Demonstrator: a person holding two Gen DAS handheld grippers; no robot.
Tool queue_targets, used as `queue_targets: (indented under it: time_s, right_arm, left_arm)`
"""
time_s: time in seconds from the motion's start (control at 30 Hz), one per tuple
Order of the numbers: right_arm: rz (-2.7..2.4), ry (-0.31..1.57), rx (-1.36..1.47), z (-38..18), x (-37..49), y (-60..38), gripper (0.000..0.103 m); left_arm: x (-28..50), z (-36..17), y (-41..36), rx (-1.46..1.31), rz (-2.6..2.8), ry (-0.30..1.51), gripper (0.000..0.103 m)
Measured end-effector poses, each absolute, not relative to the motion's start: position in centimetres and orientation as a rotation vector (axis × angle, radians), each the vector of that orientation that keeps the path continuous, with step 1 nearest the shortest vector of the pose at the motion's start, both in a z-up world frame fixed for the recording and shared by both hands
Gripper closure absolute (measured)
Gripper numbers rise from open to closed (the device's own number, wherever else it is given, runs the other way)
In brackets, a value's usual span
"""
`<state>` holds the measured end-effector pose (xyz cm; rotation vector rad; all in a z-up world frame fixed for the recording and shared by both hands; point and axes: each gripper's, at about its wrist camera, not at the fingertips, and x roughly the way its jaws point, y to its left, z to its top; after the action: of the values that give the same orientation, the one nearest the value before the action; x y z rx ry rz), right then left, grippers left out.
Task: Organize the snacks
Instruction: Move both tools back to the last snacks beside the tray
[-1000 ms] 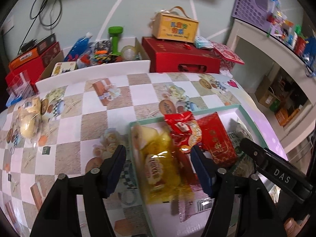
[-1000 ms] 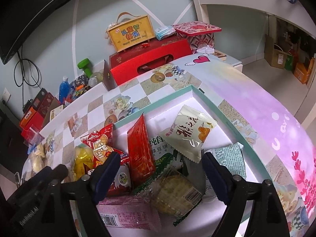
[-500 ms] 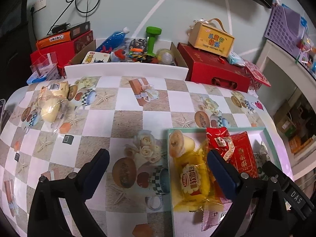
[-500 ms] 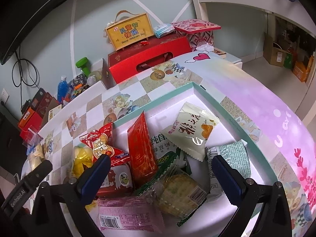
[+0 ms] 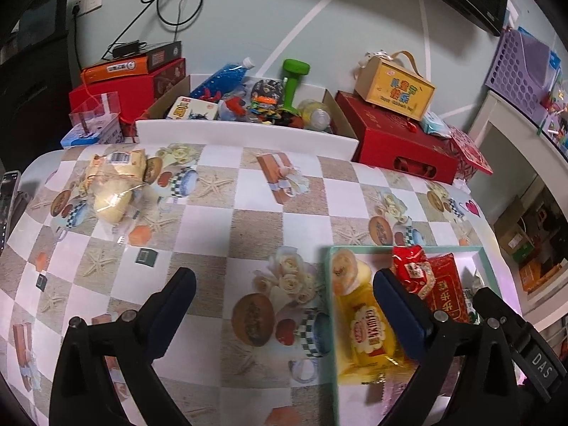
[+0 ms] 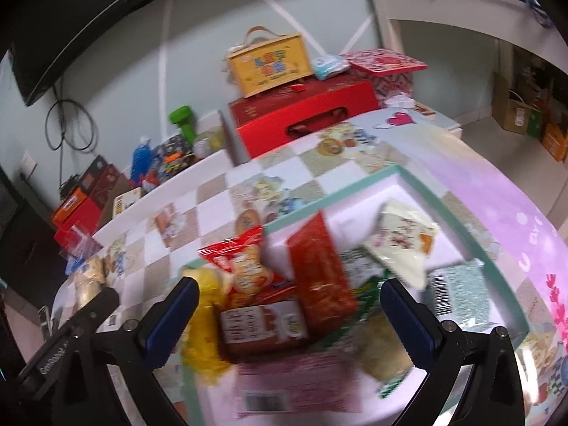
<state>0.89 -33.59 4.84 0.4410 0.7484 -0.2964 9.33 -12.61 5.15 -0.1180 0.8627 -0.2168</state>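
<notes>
A teal-rimmed white tray (image 6: 408, 172) holds several snack packs: a yellow pack (image 5: 369, 330), a red puffed bag (image 6: 245, 262), a flat red pack (image 6: 319, 277) and a cream pack (image 6: 401, 238). The tray's rim (image 5: 401, 247) also shows in the left wrist view. A clear bag of buns (image 5: 113, 184) lies alone at the table's far left. My left gripper (image 5: 284, 305) is open and empty above the tablecloth, just left of the tray. My right gripper (image 6: 289, 316) is open and empty above the tray's snacks.
A checkered tablecloth (image 5: 255, 220) covers the table. Behind it stand a cardboard box of toys (image 5: 248, 103), red gift boxes (image 5: 401, 142) and a yellow carry box (image 5: 394, 88). A white shelf unit (image 5: 525, 142) stands at the right.
My left gripper has swung left, off the yellow pack and tray, and its jaws have spread wider. My right gripper has spread wider and moved; its view is now blurred.
</notes>
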Motion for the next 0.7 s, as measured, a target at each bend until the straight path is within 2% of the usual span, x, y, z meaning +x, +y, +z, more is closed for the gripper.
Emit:
queue_targets:
  time_s: [0.3,0.7]
  right_arm:
    - [-0.201,0.727,0.395,6.0,2.3,-28.7,0.0]
    - [-0.059,0.738,0.347,5.8,4.6,-21.7,0.0]
  left_arm:
    - [9.5,5.6,-8.9,-0.151,-0.183,0.807,0.003]
    - [10.2,5.5,-1.9,-0.193,-0.059,0.842,0.003]
